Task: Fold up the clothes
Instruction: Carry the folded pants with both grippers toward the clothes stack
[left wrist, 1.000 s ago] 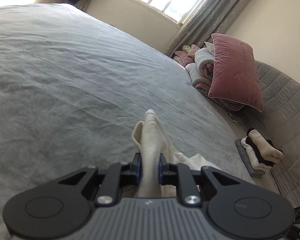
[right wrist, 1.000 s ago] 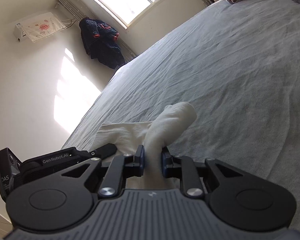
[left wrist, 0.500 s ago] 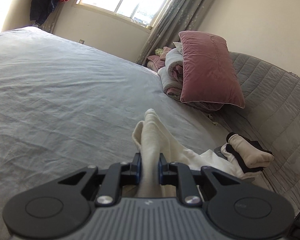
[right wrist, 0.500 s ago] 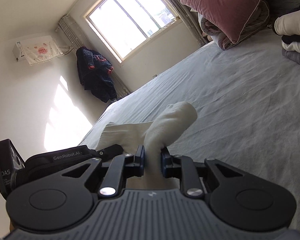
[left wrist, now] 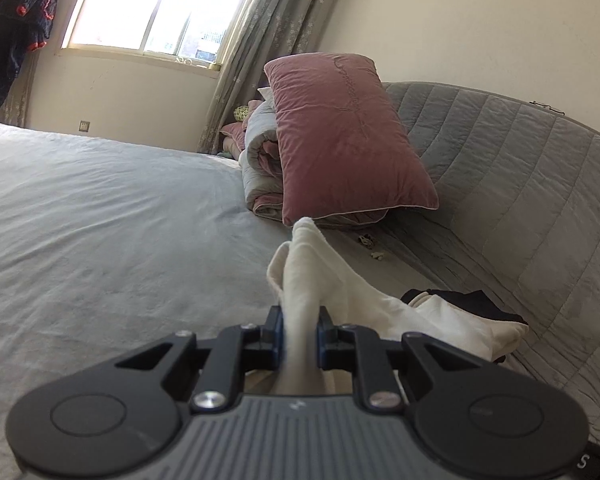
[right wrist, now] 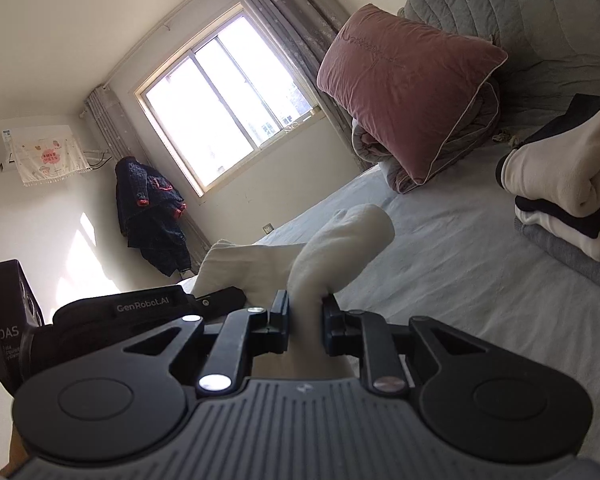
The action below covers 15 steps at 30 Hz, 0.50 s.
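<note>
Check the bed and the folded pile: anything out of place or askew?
Nothing alarming. The folded pile sits tidy, and both tools grip the cream garment. Only a few small scraps lie near the pink pillow; what they are is unclear.

A wide bed (left wrist: 100, 232) with a wrinkled light grey sheet. At its far end, a rolled quilt (left wrist: 260, 160) lies on the sheet with a dusty-pink pillow (left wrist: 340, 140) leaning on it. Nearer, a stack of folded clothes (right wrist: 572, 200), cream, dark and grey, rests on the sheet.
</note>
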Motion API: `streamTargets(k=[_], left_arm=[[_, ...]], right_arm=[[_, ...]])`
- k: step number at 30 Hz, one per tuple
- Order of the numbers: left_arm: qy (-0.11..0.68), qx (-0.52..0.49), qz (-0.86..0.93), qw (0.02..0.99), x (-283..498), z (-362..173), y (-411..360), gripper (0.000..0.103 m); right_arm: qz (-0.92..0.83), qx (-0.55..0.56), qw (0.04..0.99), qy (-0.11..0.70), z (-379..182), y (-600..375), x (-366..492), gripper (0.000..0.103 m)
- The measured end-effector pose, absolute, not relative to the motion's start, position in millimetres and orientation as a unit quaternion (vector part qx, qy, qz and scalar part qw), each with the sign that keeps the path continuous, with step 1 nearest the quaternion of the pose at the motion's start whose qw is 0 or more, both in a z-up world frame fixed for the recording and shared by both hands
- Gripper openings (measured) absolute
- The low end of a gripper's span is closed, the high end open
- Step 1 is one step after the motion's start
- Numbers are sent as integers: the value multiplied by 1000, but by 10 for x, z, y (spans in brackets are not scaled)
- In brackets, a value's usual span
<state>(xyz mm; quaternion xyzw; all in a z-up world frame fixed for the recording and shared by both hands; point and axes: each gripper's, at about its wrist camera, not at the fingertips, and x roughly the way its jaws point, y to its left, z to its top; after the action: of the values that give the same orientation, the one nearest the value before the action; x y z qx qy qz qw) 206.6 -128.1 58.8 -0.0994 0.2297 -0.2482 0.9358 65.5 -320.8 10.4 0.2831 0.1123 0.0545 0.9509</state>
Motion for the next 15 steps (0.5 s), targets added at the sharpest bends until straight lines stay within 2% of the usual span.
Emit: streamTargets(k=[15], left_arm=[[182, -41, -344, 920, 2838, 858, -2698, 16]], right_arm=[[-66, 201, 977, 3, -4, -3818, 1064, 20]])
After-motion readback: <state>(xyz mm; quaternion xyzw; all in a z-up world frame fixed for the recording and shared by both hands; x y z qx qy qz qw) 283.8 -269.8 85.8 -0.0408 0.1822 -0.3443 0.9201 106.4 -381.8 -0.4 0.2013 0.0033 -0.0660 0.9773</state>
